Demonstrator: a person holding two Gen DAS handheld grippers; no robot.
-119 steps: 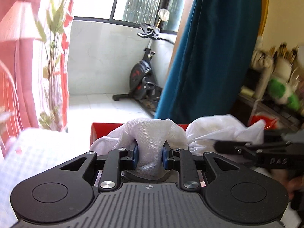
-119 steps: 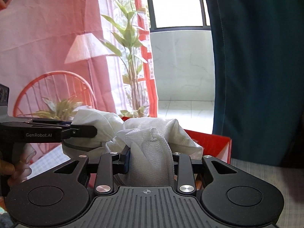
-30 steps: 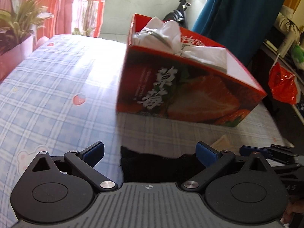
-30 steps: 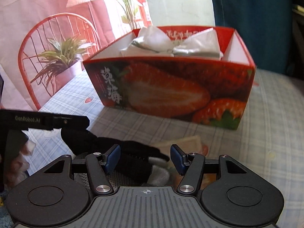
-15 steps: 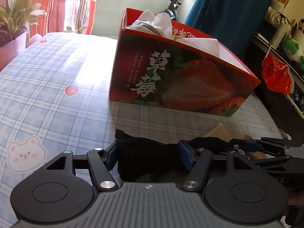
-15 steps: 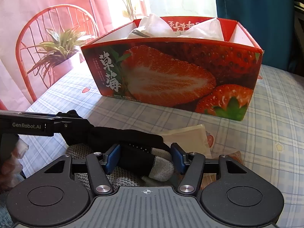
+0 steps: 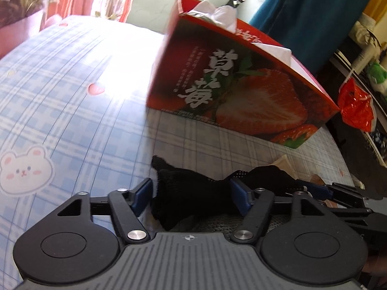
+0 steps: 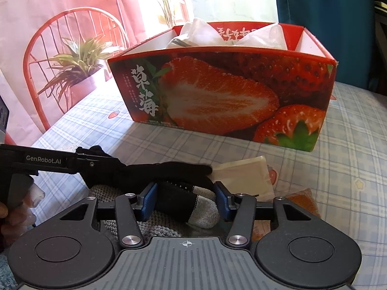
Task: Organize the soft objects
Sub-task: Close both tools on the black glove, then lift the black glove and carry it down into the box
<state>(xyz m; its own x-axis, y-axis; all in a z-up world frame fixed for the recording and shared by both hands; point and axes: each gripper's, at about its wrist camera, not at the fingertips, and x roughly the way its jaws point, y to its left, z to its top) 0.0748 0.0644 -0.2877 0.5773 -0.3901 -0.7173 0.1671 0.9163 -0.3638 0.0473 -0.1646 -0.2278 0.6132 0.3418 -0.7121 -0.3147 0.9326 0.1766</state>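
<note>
A black glove (image 7: 193, 193) with grey fingertips (image 8: 200, 210) lies on a grey knitted cloth (image 8: 101, 191) near the table's front. My left gripper (image 7: 191, 197) straddles its cuff end, jaws half shut around it. My right gripper (image 8: 185, 199) straddles the finger end, jaws partly open around it. The red strawberry box (image 7: 241, 91) stands beyond and holds a white mesh cloth (image 8: 200, 33); the box also shows in the right wrist view (image 8: 217, 96).
The table carries a blue checked cloth (image 7: 60, 91). A cream packet (image 8: 244, 174) lies right of the glove. A red chair (image 8: 70, 48) and potted plant (image 8: 75, 65) stand at left. A red bag (image 7: 355, 106) hangs at right.
Both grippers put the white cloth in the box, then came down to the black glove. The left jaws closed in around its cuff; the glove has lifted slightly.
</note>
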